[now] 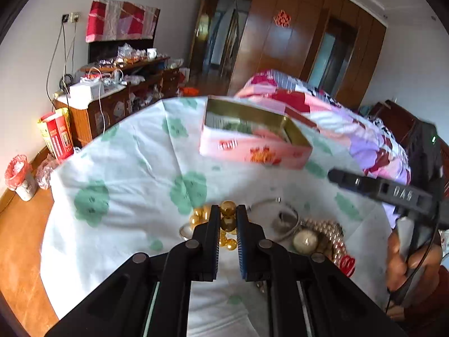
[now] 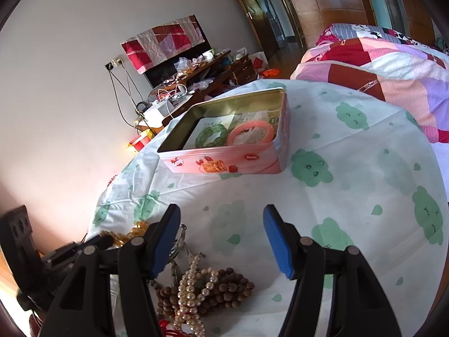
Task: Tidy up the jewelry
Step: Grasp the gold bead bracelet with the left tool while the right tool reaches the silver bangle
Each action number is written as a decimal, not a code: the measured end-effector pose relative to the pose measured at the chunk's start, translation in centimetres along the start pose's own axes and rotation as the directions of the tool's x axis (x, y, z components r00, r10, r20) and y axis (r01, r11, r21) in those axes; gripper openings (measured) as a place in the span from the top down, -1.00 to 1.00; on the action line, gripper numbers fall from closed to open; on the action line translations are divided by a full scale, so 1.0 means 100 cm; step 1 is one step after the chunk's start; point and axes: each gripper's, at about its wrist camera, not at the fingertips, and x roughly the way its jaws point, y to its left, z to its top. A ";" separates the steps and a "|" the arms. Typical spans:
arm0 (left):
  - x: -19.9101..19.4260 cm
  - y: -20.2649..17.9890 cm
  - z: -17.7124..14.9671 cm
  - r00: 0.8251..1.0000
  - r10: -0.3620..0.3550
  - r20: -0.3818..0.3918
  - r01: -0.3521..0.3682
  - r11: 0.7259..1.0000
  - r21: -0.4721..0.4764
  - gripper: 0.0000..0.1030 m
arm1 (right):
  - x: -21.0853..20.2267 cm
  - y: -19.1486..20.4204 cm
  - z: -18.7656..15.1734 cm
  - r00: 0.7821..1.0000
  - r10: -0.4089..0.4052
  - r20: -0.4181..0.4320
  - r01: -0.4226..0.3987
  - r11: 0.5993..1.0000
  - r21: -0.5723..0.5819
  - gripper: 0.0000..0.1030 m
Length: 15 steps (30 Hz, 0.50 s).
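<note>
Two grippers are working a heap of jewelry on a round table (image 2: 350,168) draped in a white cloth with green prints, and the left gripper (image 1: 228,219) is clenching its pads on a strand of amber-gold beads (image 1: 228,209) at the near edge of the heap. One bead is sitting squarely between the fingertips while the others are trailing loose beneath and to the left. The right gripper (image 2: 221,236) is hovering released, its blue-padded jaws standing wide apart with nothing between them, above bare cloth just beside a tangle of pearl necklace (image 2: 190,289) and brown wooden beads (image 2: 224,289). Doing this step well is looking like a matter of lifting slowly and straight up, since the grip is catching only a bead or so and the round, glossy beads could slip or drag the neighbouring silver bangle (image 1: 283,219) along; carrying the strand high enough to clear the wall of the pink tin (image 2: 224,165) before letting go would be the safer course. That tin is standing open farther back on the table, well apart from the heap, already holding a green bead bracelet (image 2: 212,137) and a pink bangle (image 2: 251,132) over some paper. The amber beads are looking translucent, smooth and fairly large, strung closely together.
</note>
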 end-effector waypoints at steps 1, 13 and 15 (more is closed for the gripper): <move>-0.003 0.000 0.003 1.000 0.003 0.011 -0.003 1.000 0.001 0.81 | 0.001 0.001 0.000 1.000 0.004 -0.004 -0.004 1.000 0.001 -0.26; -0.042 0.003 0.041 0.986 -0.021 0.168 0.027 0.999 -0.033 0.81 | 0.026 0.024 -0.001 0.983 0.133 -0.126 -0.137 0.990 -0.027 -0.07; -0.044 0.003 0.046 0.983 -0.015 0.182 0.020 0.999 -0.028 0.81 | 0.039 0.029 0.000 0.976 0.137 -0.169 -0.145 0.989 -0.038 -0.04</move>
